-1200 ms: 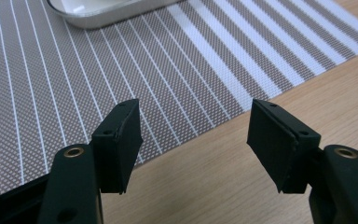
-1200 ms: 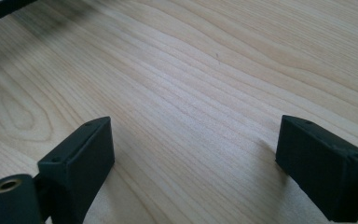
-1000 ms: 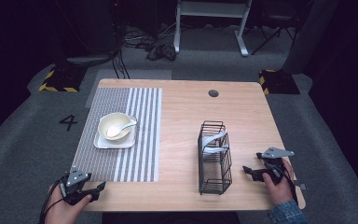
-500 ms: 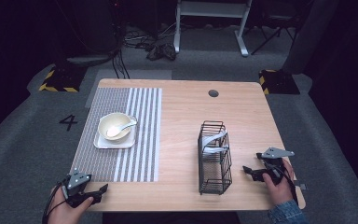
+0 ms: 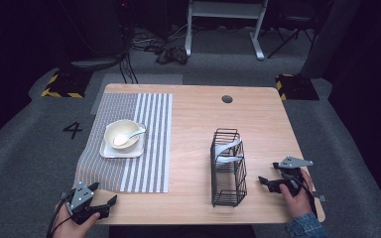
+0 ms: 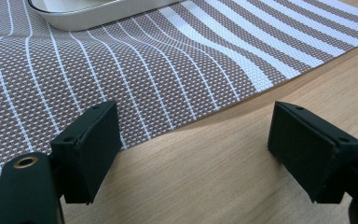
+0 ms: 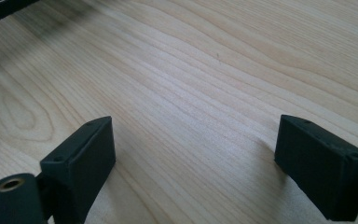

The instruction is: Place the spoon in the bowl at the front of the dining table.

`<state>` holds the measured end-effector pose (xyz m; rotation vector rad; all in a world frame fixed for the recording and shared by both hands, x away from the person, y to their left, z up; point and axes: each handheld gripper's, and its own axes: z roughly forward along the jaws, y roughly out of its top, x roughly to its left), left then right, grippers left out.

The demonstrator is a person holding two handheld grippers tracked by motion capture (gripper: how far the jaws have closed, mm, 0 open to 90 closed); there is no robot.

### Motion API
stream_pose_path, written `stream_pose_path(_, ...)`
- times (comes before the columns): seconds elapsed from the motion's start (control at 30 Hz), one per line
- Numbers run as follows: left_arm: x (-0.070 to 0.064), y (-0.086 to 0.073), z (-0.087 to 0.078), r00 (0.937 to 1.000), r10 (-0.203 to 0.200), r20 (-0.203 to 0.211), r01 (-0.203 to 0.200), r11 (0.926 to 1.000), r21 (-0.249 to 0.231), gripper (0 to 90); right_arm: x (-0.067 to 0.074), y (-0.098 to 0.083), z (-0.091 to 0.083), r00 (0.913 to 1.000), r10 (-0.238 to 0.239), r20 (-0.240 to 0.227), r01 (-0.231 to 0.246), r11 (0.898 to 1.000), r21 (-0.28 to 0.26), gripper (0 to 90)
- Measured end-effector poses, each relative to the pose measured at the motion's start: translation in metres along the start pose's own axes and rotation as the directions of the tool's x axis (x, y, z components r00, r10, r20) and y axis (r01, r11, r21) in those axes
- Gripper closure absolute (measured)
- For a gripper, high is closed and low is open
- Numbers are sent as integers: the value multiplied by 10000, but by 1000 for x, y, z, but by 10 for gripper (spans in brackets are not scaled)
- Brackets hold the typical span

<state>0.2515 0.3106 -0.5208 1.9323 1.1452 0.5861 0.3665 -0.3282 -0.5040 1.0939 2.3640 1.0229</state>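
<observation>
My right gripper (image 7: 193,163) hangs low over the desk (image 7: 205,70), its 2 black jaws spread wide apart with nothing between them but bare wood. The left jaw rises from the bottom left corner, with a small brass-ringed hole in the body below it; the right jaw stands at the far right edge. Pale grain runs slantwise across the desk. A dark edge (image 7: 0,9) of something crosses the top left corner, casting a soft shadow beneath it.

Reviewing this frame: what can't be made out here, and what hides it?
- High view: the pale pieces in the wire rack are too small and crossed by wires to identify.
- High view: the spoon bowl's contents are too small.
- Left gripper view: the white dish is cut by the top edge.
</observation>
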Motion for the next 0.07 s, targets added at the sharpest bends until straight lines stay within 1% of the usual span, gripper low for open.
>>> stream_pose_path(0.07, -1, 2, -2, 10000, -8, -59, 9, 9998, 197, 176, 0, 0, 0, 10000, 0, 1, 0, 10000, 0, 123)
